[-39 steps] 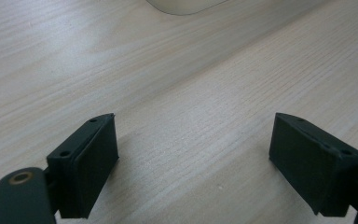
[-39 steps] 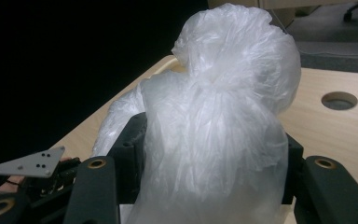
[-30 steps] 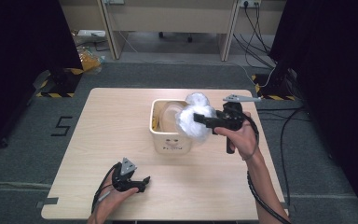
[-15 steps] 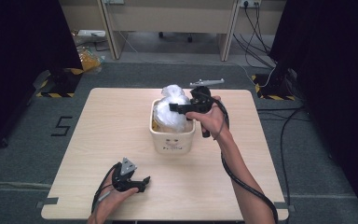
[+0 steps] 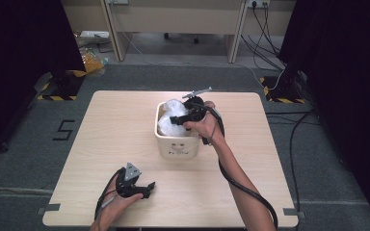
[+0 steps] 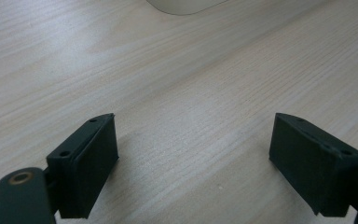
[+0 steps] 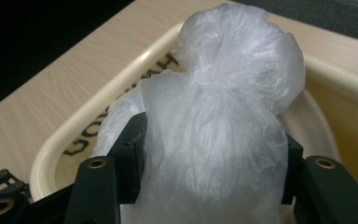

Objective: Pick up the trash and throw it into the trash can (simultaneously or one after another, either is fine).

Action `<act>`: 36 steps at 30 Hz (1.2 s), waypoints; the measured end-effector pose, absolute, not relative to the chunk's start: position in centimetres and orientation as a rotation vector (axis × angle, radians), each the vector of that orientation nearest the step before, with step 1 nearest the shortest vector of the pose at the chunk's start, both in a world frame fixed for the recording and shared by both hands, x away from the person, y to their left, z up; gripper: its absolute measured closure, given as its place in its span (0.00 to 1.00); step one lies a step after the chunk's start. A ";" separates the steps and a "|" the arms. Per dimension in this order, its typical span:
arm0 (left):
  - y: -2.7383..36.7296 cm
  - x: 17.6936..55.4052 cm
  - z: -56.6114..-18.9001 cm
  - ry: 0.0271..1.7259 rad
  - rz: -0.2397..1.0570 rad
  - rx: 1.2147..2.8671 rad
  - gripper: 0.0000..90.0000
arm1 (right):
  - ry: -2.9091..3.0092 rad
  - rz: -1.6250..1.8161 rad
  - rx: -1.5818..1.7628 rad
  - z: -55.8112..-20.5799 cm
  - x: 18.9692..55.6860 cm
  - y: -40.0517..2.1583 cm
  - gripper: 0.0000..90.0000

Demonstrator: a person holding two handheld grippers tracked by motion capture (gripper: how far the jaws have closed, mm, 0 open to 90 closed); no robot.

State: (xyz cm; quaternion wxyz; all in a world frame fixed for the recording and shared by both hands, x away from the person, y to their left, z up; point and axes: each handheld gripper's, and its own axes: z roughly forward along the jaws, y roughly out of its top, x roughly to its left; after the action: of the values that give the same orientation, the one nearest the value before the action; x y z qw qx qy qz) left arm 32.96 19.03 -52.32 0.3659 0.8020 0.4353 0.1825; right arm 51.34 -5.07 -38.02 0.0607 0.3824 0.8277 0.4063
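One table (image 5: 106, 139); one cream bin (image 5: 178, 144); one white plastic bag (image 5: 173, 118); two grippers: left gripper (image 5: 142, 188), right gripper (image 5: 176, 119).

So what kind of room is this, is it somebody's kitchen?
Probably not a kitchen; it looks like a lab or test room. Black curtains hang at both sides, cables trail over the grey carpet, and yellow-and-black hazard tape marks the floor beyond the wooden table.

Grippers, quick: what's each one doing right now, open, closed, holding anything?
Left gripper: open, jaws wide apart over the table, holding nothing.
Right gripper: closed on the white plastic bag, over the cream bin.
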 end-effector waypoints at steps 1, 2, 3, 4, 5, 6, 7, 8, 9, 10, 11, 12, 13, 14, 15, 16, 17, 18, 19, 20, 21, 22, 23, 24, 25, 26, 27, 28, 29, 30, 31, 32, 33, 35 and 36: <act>19.0 33.0 -52.3 1.120 0.470 2.064 0.16 | 2.523 1.215 1.157 -38.3 51.4 -5.0 0.50; 19.0 33.0 -52.3 1.119 0.472 2.064 0.16 | 2.538 1.209 1.159 -38.7 51.4 -4.9 0.49; 19.0 33.0 -52.3 1.120 0.472 2.063 0.16 | 2.552 1.205 1.166 -38.9 51.4 -4.8 0.47; 19.0 33.0 -52.3 1.118 0.470 2.064 0.16 | 2.558 1.204 1.167 -38.9 51.4 -4.8 0.46; 19.0 33.0 -52.3 1.119 0.468 2.064 0.16 | 2.550 1.215 1.174 -38.8 51.3 -4.8 0.44; 19.0 33.0 -52.3 1.119 0.468 2.064 0.16 | 2.535 1.238 1.180 -38.5 51.2 -5.0 0.41; 19.0 33.0 -52.3 1.119 0.468 2.065 0.16 | 2.523 1.254 1.178 -38.3 51.2 -5.1 0.40; 19.0 33.0 -52.3 1.119 0.468 2.065 0.16 | 2.507 1.278 1.180 -37.9 51.2 -5.4 0.39; 19.0 33.0 -52.3 1.120 0.468 2.064 0.16 | 2.487 1.306 1.177 -37.3 51.0 -5.7 0.39; 19.0 33.0 -52.3 1.119 0.468 2.065 0.16 | 2.478 1.318 1.171 -37.0 51.0 -5.8 0.41; 19.0 33.0 -52.3 1.119 0.467 2.065 0.16 | 2.464 1.337 1.154 -36.5 50.8 -6.1 0.45; 19.0 33.0 -52.3 1.119 0.468 2.063 0.16 | 2.458 1.345 1.141 -36.2 50.7 -6.2 0.51; 19.0 33.0 -52.3 1.120 0.469 2.065 0.16 | 2.468 1.336 1.104 -35.9 50.5 -6.3 0.60; 19.0 33.0 -52.3 1.120 0.469 2.065 0.16 | 2.480 1.328 1.084 -35.8 50.4 -6.3 0.64; 19.0 32.9 -52.3 1.121 0.470 2.064 0.16 | 2.501 1.302 1.070 -35.8 50.3 -6.1 0.67; 19.0 33.0 -52.3 1.120 0.470 2.069 0.16 | 2.515 1.275 1.064 -35.9 50.3 -6.0 0.69; 19.0 32.9 -52.3 1.119 0.470 2.069 0.16 | 2.528 1.247 1.060 -36.1 50.3 -5.7 0.71; 19.0 32.9 -52.3 1.120 0.470 2.067 0.16 | 2.535 1.230 1.059 -36.4 50.4 -5.5 0.73; 19.1 32.9 -52.3 1.119 0.470 2.071 0.16 | 2.543 1.220 1.062 -36.7 50.5 -5.3 0.73; 19.0 32.9 -52.3 1.119 0.470 2.070 0.16 | 2.551 1.210 1.068 -37.0 50.5 -5.1 0.74; 19.1 33.0 -52.3 1.118 0.472 2.071 0.16 | 2.565 1.189 1.072 -37.3 50.6 -4.9 0.75; 19.1 33.0 -52.3 1.118 0.472 2.071 0.16 | 2.577 1.174 1.068 -37.6 50.5 -4.7 0.75; 19.1 33.0 -52.3 1.118 0.472 2.070 0.16 | 2.585 1.167 1.064 -37.7 50.5 -4.6 0.75; 19.1 33.0 -52.3 1.118 0.471 2.070 0.16 | 2.582 1.175 1.070 -37.7 50.5 -4.7 0.74; 19.0 32.9 -52.3 1.120 0.469 2.069 0.16 | 2.570 1.190 1.078 -37.6 50.4 -4.8 0.73; 19.0 32.9 -52.3 1.120 0.470 2.069 0.16 | 2.552 1.215 1.089 -37.3 50.4 -5.2 0.72; 19.0 33.0 -52.3 1.120 0.470 2.069 0.16 | 2.541 1.231 1.097 -37.1 50.3 -5.4 0.71; 19.0 32.9 -52.3 1.119 0.470 2.069 0.16 | 2.523 1.259 1.101 -36.8 50.2 -5.9 0.69; 19.0 33.0 -52.3 1.119 0.469 2.069 0.16 | 2.514 1.274 1.107 -36.7 50.1 -6.2 0.69; 19.0 32.9 -52.3 1.119 0.470 2.069 0.16 | 2.498 1.292 1.111 -36.4 50.0 -6.7 0.68; 19.1 33.0 -52.3 1.119 0.471 2.070 0.16 | 2.489 1.298 1.112 -36.2 49.8 -7.1 0.67; 19.1 33.0 -52.3 1.118 0.471 2.071 0.16 | 2.477 1.310 1.107 -36.0 49.6 -7.7 0.67; 19.1 33.0 -52.3 1.117 0.468 2.073 0.16 | 2.470 1.316 1.111 -35.9 49.5 -8.0 0.67; 19.1 33.0 -52.3 1.118 0.468 2.073 0.16 | 2.448 1.339 1.112 -35.6 49.2 -9.0 0.67; 19.1 33.0 -52.3 1.118 0.468 2.072 0.16 | 2.438 1.350 1.117 -35.5 49.1 -9.5 0.67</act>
State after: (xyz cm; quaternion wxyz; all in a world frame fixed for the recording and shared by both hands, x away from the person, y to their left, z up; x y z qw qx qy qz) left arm 32.96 19.07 -52.26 0.3621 0.8047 0.4340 0.1816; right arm 49.07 -9.45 -35.55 0.0696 0.3711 0.8101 0.4485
